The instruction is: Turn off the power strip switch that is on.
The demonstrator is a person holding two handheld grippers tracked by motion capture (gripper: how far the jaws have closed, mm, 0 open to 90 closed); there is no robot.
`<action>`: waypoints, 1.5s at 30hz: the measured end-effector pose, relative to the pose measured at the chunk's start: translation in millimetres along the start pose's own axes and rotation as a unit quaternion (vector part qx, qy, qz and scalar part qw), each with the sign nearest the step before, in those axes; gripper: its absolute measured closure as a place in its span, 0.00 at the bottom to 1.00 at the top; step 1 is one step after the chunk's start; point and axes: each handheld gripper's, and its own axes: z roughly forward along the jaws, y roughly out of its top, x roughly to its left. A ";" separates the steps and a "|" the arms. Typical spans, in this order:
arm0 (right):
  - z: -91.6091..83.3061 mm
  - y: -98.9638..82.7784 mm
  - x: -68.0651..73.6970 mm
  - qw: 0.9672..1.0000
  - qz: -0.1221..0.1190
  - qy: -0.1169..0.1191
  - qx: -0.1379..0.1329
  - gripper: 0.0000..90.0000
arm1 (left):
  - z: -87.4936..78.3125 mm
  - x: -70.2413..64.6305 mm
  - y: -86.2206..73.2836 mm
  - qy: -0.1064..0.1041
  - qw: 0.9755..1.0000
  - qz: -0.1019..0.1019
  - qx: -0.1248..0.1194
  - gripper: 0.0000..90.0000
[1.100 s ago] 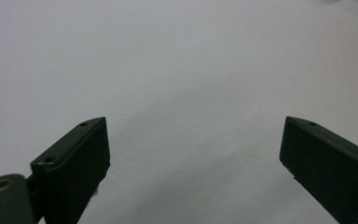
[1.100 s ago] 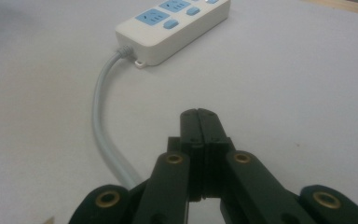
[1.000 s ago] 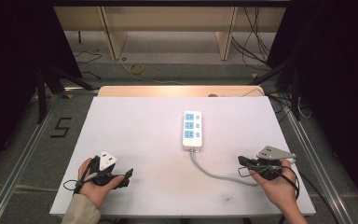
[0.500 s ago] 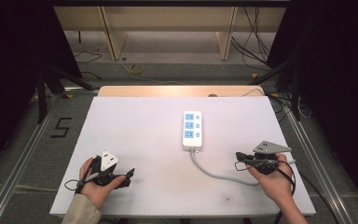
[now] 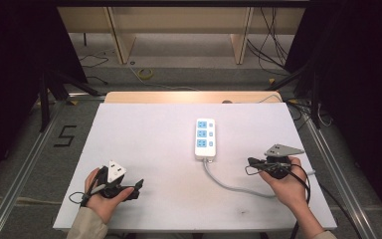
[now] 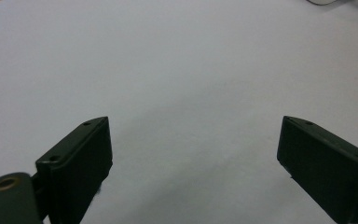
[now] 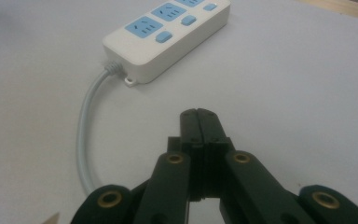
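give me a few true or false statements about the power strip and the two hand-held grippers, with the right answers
1. The left hand-held gripper has its jaws wide apart. True.
2. The right hand-held gripper grips the grey cable. False: its jaws are shut on nothing, beside the cable.
3. The power strip has blue sockets. True.
4. The power strip lies on the floor. False: it lies on the white table.
5. A plug sits in the strip. False: no plug is in its sockets.

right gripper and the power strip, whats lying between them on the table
Only the strip's own grey cable and bare white table. The right gripper view shows the shut right gripper short of the power strip.
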 end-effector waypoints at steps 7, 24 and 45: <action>8.1 9.0 0.2 1.000 -0.005 -0.001 0.012 1.00 | -0.2 -0.1 0.0 0.000 1.000 0.001 -0.001 0.11; 21.5 28.5 -2.6 0.999 -0.015 -0.006 0.028 1.00 | -0.2 -0.4 0.2 0.001 1.000 0.000 -0.005 0.11; 46.2 53.0 -4.1 0.999 -0.022 -0.008 0.040 1.00 | -0.5 -0.8 0.4 0.001 1.000 0.002 -0.003 0.11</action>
